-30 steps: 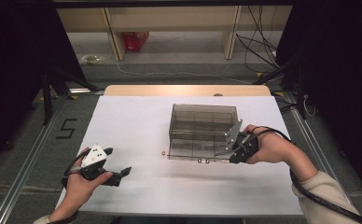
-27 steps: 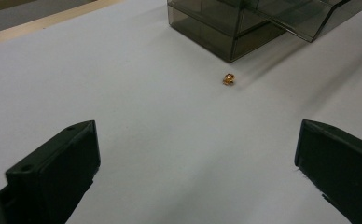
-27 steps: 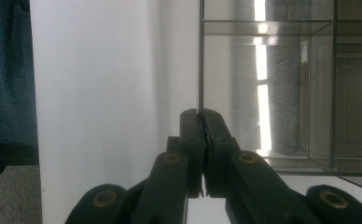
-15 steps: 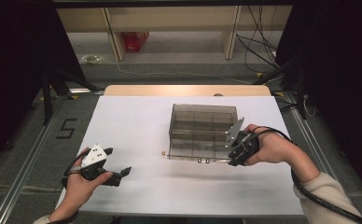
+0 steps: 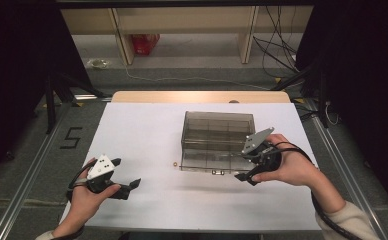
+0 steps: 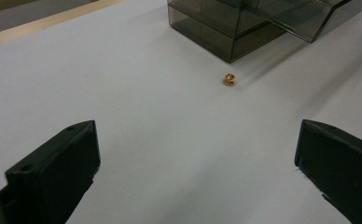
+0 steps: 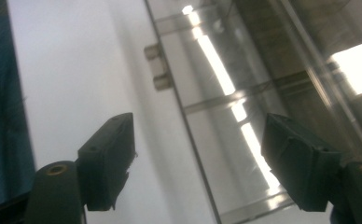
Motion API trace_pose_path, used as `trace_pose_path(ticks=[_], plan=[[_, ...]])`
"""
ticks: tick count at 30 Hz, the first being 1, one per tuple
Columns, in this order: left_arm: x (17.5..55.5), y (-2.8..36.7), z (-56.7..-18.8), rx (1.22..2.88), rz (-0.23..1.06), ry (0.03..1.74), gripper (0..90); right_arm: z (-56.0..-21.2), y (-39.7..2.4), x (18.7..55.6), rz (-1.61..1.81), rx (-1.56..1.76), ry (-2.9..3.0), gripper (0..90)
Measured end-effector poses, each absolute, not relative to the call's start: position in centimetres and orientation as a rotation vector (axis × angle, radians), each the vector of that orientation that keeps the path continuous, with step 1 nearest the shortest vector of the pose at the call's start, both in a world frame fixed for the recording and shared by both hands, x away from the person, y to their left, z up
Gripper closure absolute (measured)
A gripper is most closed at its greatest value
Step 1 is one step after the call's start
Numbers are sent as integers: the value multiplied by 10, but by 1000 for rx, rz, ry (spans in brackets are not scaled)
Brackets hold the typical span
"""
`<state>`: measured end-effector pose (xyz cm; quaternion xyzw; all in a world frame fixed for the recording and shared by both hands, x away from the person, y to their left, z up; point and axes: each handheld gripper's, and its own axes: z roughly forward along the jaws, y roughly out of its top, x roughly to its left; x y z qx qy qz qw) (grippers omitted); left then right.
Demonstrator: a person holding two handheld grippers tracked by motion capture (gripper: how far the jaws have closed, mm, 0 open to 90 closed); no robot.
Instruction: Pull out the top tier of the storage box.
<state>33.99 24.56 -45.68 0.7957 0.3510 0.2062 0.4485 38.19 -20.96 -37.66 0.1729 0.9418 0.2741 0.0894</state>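
Apparently the right gripper (image 5: 248, 169), right of centre in the high view, has just been opening its jaws off the smoky plastic box (image 5: 217, 135) at centre — nothing between them. Next: the small gold bead (image 5: 175, 163) just left of the box. The left gripper (image 5: 127, 189), lower left, rests released — bare white table (image 5: 147, 130) around.

Only one readable mark: a dark figure "5" (image 5: 70, 137) on the grey floor (image 5: 27, 150), left of the bench (image 5: 147, 120) in the high view. Nothing legible on anything else, in either gripper view.
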Motion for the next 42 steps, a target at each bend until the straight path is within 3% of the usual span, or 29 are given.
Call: trace_pose_path(ticks=[15, 42], plan=[[339, 244, -457, 1966, 506, 866, 0, -394, -198, 340, 1176, 596, 2398, 218], [338, 249, -459, 1956, 486, 871, 0, -418, -194, 308, 1380, 720, 2221, 206]])
